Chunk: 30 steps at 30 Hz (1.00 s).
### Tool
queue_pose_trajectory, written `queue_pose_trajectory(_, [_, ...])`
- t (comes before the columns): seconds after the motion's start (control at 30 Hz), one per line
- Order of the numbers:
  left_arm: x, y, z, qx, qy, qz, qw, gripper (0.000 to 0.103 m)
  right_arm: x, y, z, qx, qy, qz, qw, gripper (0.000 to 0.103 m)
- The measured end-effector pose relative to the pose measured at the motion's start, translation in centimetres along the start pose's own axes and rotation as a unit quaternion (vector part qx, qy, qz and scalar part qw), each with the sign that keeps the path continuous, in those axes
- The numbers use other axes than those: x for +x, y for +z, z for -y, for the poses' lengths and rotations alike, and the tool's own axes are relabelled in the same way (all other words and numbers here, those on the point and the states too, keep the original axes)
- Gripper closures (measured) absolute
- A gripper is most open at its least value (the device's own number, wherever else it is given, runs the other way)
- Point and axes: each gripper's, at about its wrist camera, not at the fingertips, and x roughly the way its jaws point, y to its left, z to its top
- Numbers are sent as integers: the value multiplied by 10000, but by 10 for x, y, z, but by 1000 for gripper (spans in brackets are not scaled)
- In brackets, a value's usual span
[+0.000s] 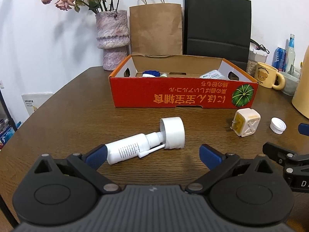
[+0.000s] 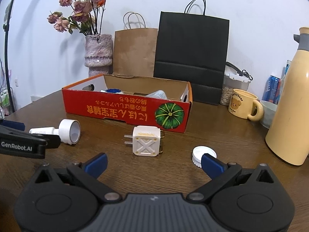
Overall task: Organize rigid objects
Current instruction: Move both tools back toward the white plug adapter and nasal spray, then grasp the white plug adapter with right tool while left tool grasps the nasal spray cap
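Fingers, left (image 1: 152,155): spread wide, empty, low over the bench (image 1: 67,119); one blue pad just beside the spray bottle's base.
Fingers, right (image 2: 153,163): spread wide, empty.
Spray bottle (image 1: 127,147): lying on its side, nozzle inside a tipped white cap (image 1: 172,132).
Plug adapter (image 2: 145,143): before the red box (image 2: 125,109).
Screw cap (image 2: 201,154): beside the right pad.

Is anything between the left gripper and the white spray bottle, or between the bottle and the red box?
Nothing visible blocks either. The left gripper is open with the spray bottle lying on its side just ahead, near one finger. A loose white cap sits at its nozzle; bare table leads to the red box.
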Motion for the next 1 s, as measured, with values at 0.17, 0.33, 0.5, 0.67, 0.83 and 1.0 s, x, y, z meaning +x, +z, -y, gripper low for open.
queue_pose_trajectory(0.17, [1, 2, -2, -48, 14, -7, 10000, 0, 10, 3, -3, 25, -22, -6, 10000, 0])
queue_pose_trajectory(0.33, [3, 4, -7, -126, 37, -10, 9999, 0, 27, 9, -9, -25, -130, -14, 9999, 0])
queue_pose_trajectory(0.5, [5, 5, -11, -203, 84, -33, 9998, 0, 48, 15, -10, -15, -166, -162, 9997, 0])
queue_pose_trajectory(0.67, [7, 7, -14, -253, 148, -34, 9996, 0, 64, 22, -10, 78, -91, -250, 9996, 0])
queue_pose_trajectory(0.83, [9, 8, -16, -293, 177, -45, 9994, 0, 79, 28, -11, 127, 71, -391, 9991, 7])
queue_pose_trajectory(1.0, [10, 8, -17, -297, 187, -46, 9994, 0, 90, 29, -16, 118, 120, -625, 9979, 43])
